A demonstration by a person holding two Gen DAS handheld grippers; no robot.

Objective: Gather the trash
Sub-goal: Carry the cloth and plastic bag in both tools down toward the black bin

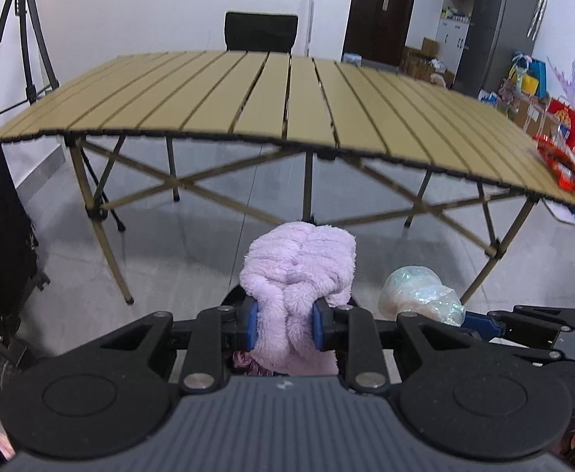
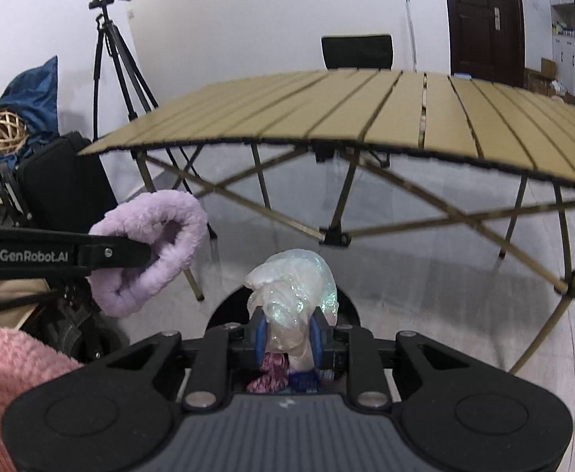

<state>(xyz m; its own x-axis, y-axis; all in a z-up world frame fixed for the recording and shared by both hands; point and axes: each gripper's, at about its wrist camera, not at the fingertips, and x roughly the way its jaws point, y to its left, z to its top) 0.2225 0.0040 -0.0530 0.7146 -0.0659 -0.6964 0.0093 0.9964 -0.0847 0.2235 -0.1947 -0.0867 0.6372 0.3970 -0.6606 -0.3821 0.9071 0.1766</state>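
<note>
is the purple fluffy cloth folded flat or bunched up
Bunched up. The purple fluffy cloth sits in a crumpled wad, pinched between the left tool's blue pads, its loose folds bulging above them.

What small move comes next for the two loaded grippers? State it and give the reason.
Probably lower both a little further over the dark round bin opening below them, then release. The left gripper is clamped on the purple fluffy cloth and the right gripper on the crumpled clear plastic, with discarded items visible beneath.
</note>
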